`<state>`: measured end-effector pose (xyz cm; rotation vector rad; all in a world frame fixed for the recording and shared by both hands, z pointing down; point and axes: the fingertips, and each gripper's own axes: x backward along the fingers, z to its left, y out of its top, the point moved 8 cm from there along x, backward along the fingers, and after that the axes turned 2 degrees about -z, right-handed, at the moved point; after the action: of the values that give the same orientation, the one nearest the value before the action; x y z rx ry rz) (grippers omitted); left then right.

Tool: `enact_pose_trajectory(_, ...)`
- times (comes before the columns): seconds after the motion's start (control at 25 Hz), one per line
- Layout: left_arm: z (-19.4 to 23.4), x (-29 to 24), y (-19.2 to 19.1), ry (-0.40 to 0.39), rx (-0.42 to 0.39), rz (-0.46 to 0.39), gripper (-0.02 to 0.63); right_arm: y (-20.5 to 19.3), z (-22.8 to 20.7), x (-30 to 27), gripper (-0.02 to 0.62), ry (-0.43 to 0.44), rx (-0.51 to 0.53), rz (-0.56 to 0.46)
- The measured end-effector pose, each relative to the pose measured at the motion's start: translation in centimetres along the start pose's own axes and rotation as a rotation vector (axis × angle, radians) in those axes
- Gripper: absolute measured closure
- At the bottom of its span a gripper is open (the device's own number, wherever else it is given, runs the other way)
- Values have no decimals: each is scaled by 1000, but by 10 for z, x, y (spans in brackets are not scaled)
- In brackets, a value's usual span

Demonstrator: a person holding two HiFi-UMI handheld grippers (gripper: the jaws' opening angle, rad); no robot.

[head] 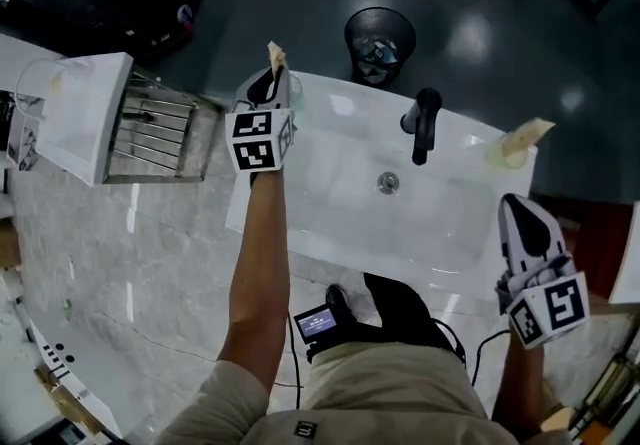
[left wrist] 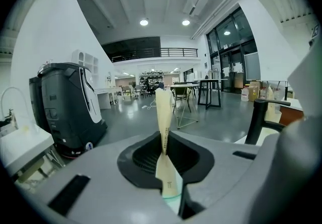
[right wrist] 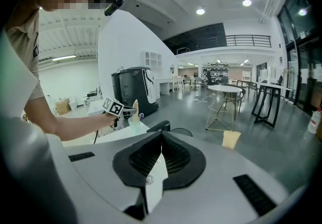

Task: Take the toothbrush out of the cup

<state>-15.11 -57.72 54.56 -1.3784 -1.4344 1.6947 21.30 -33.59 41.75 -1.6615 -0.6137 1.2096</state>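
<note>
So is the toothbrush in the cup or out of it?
In. The toothbrush stands upright, its lower end down in the cup; the left gripper is shut on its shaft.

The sink is white, its faucet black. At far left, the toothbrush is pale tan. The left gripper is grey with black pads, and its cube is patterned with black-and-white squares.

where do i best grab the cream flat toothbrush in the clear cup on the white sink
Pinch the cream flat toothbrush high, above the rim of the clear cup, coming from the front of the white sink: it stands upright there. The left gripper is shut on it.
</note>
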Motion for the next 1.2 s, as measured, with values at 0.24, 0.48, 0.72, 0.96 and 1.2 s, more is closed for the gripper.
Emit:
enact_pose_trajectory(0.24,0,32,31,21,-21,-91,575,6,13,14,591,-5,4,-34)
enact_pose_trajectory(0.48,0,88,82,19,-54,-207,580,22,34,37,591,-15,17,-89)
enact_pose_trajectory(0.72,-11,159,128,-25,-87,-305,581,33,55,67,590,-33,20,-152)
enact_pose_trajectory(0.96,-36,230,161,-116,-114,-357,583,42,70,106,590,-63,6,-219)
enact_pose_trajectory(1.2,-67,296,170,-230,-128,-358,584,48,81,142,590,-103,6,-264)
